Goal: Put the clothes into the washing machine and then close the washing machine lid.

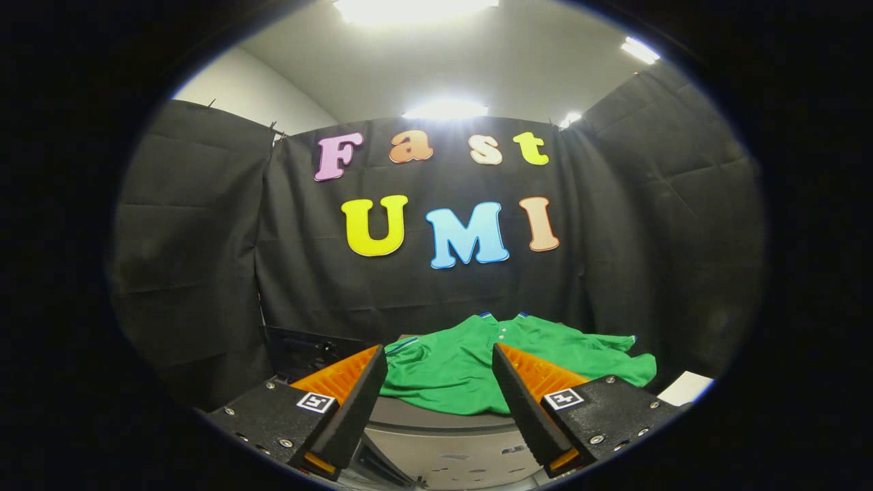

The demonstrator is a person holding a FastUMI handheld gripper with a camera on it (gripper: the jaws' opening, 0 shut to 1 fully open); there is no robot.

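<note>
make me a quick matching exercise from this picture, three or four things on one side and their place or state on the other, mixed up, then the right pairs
Things:
1. green shirt
2. hand-held gripper
3. ceiling lights
4. grey machine top

Place or state:
A. above the black cloth wall
B. open, holding nothing
C. crumpled, just ahead of the fingers
D. under the shirt, below the fingers

Pairs: 1-C, 2-B, 3-A, 4-D

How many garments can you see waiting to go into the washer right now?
1. A green shirt lies spread on the grey surface just ahead of the open gripper, partly seen between its fingers. Its folds could hide another item underneath.
</note>
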